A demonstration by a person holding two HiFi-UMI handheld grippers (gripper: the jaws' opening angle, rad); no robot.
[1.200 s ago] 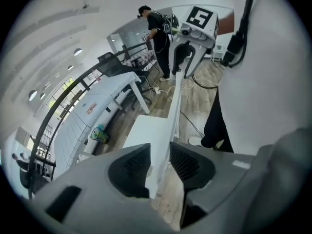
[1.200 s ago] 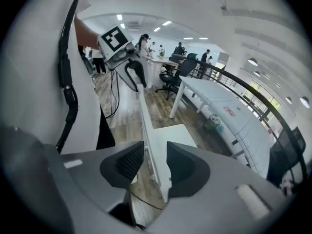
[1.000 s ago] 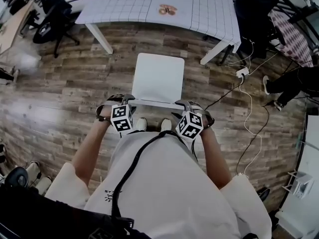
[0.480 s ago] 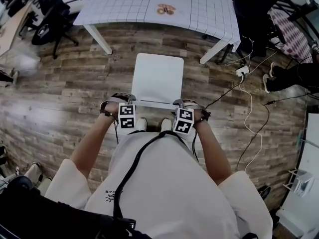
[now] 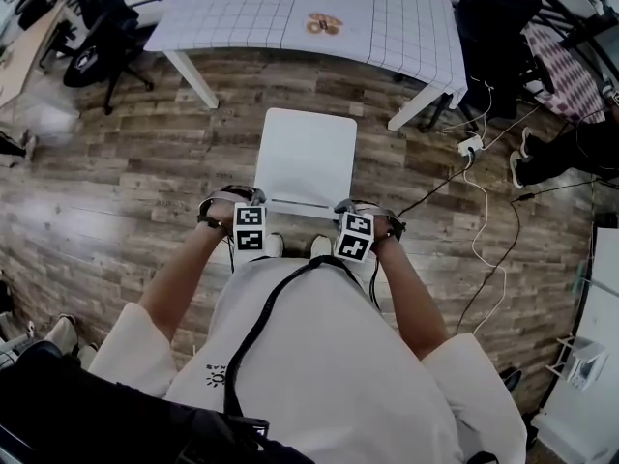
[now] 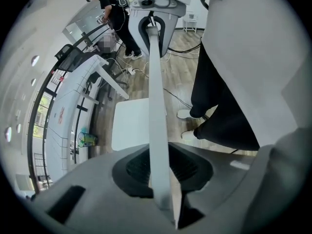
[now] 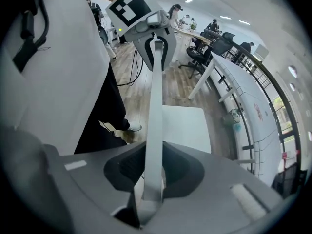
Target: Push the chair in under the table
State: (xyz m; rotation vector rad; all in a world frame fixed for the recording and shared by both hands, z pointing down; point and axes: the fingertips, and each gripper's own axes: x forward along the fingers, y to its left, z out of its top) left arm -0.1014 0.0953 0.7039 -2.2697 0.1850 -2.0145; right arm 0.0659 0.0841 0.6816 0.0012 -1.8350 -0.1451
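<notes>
The chair (image 5: 305,158) stood well short of the counter (image 5: 251,8), with no part of its seat under it yet. On the chair's side away from the counter, the left gripper (image 5: 250,206) and right gripper (image 5: 353,211) had just been closing. Their fingers looked clamped on its back rail (image 5: 295,204), and the whole push remained.

Overhead, two close-ups; common chair (image 5: 305,158)

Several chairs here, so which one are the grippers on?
The white chair: the left gripper and right gripper have just been closing on its backrest. The black office chair top left stands apart.
</notes>
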